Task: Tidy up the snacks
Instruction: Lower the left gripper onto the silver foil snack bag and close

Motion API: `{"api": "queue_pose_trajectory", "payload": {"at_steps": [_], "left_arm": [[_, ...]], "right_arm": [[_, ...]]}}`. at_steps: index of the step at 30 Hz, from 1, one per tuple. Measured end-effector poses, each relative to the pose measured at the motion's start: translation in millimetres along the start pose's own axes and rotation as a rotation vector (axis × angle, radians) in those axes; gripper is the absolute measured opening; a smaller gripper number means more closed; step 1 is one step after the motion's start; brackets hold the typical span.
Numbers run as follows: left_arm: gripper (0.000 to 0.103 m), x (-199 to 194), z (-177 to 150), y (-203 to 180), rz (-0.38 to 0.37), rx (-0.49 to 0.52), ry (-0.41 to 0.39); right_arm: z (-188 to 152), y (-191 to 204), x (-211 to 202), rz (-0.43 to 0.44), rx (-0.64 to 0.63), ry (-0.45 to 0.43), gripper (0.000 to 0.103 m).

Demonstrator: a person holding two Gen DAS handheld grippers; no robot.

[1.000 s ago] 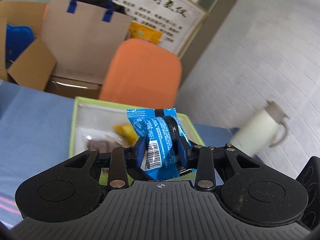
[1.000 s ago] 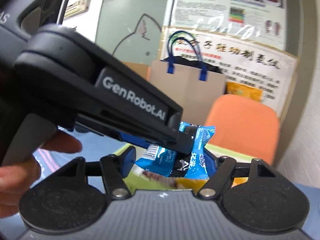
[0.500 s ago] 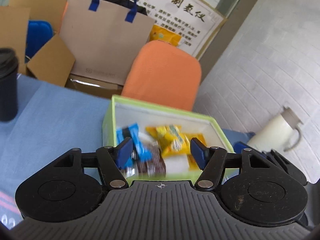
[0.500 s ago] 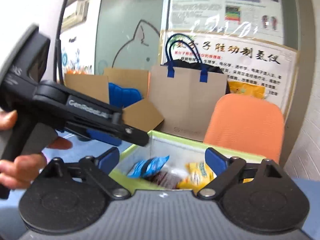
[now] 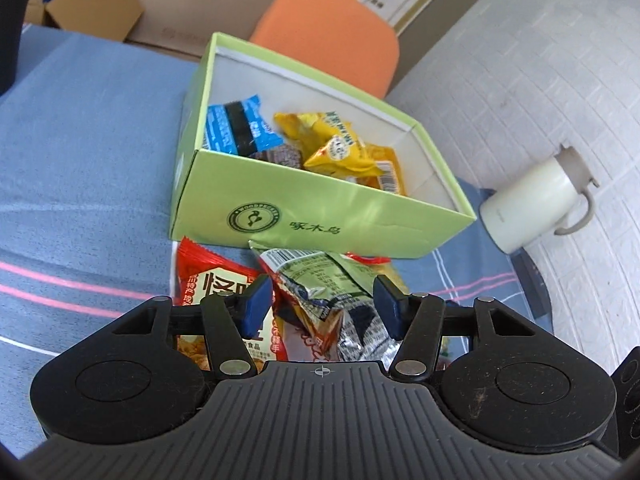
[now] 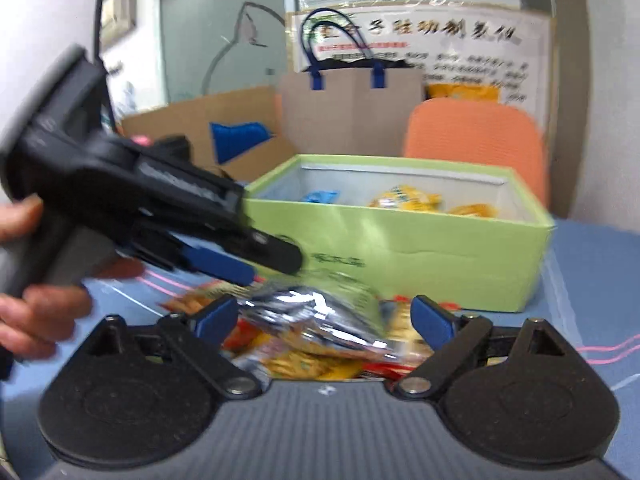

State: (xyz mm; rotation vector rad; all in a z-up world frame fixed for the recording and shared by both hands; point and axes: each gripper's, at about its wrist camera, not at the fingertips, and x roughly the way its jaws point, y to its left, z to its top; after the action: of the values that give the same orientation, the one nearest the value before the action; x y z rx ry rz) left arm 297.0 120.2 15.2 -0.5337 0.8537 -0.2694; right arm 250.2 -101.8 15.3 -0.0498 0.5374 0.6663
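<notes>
— Snacks, where do they lie?

— Blue packet and yellow packets sit inside the green box on the blue-clothed desk; a silver-green packet and red packet lie heaped just before it.

— And each tool?

— Left tool hangs over the heap, its jaws apart after just narrowing, the silver-green packet between them, unpressed. Right tool stands wide open, empty.

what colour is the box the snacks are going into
Light green outside, white inside; the box shows best in the left wrist view.
</notes>
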Motion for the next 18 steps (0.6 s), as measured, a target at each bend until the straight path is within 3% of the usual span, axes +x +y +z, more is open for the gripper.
{"api": "queue_pose_trajectory", "payload": {"at_steps": [3,6,8,11,18], "left_arm": [[0.038,10,3,3,-0.007,-0.014,0.018],[0.038,16,3,4,-0.004,-0.010,0.011],[0.031,19,1,2,-0.013,-0.012,0.021],[0.024,11,-5,-7,-0.028,-0.013,0.006],[0.023,-30,-42,-39,-0.055,0.018,-0.041]], "right_arm": [[-2,-3,19,0.011,-0.003,0.036,0.092],[-5,-9,33,0.092,0.082,0.067,0.092],[-5,-2,32,0.088,0.074,0.056,0.093],[-7,7,13,0.073,0.060,0.024,0.093],[-22,31,-57,0.032,0.041,-0.042,0.093]]}}
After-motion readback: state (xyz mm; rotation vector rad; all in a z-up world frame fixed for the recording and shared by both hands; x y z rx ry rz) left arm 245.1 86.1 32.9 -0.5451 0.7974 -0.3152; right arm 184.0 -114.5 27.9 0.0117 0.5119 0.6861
